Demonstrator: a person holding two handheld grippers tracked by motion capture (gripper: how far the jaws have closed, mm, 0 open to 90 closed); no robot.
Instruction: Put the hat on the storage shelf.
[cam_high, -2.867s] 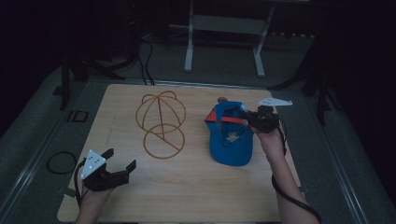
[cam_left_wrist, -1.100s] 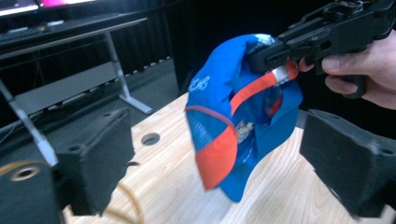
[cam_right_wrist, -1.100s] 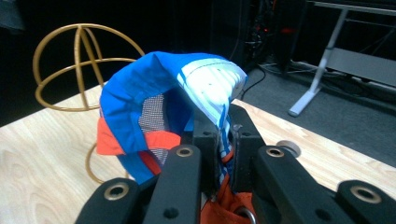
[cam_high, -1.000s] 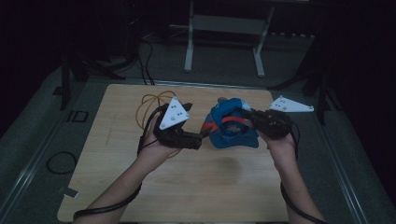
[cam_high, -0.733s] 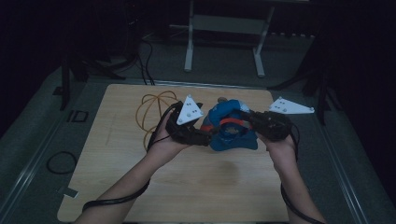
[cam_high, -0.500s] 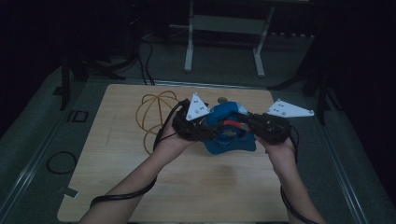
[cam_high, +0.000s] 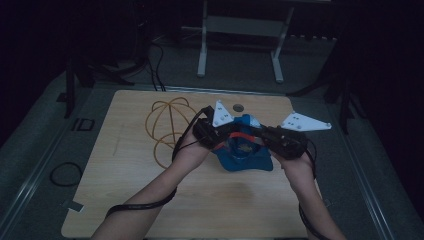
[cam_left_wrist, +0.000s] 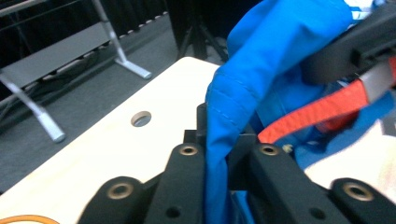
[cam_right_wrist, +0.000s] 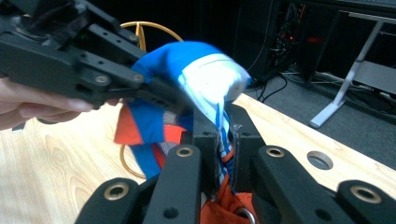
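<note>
The blue cap (cam_high: 242, 150) is hanging between the claws, just above the bench (cam_high: 125, 200): left claw (cam_left_wrist: 227, 163) and right claw (cam_right_wrist: 224, 154) are each pinching an opposite edge.

Blue cap (cam_high: 242, 152) with an orange-red strap and white patch — orange wire frame (cam_high: 167, 122), pale wooden table (cam_high: 125, 190).

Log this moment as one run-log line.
left gripper: shut on blue cap | right gripper: shut on blue cap | wire frame: on table
</note>
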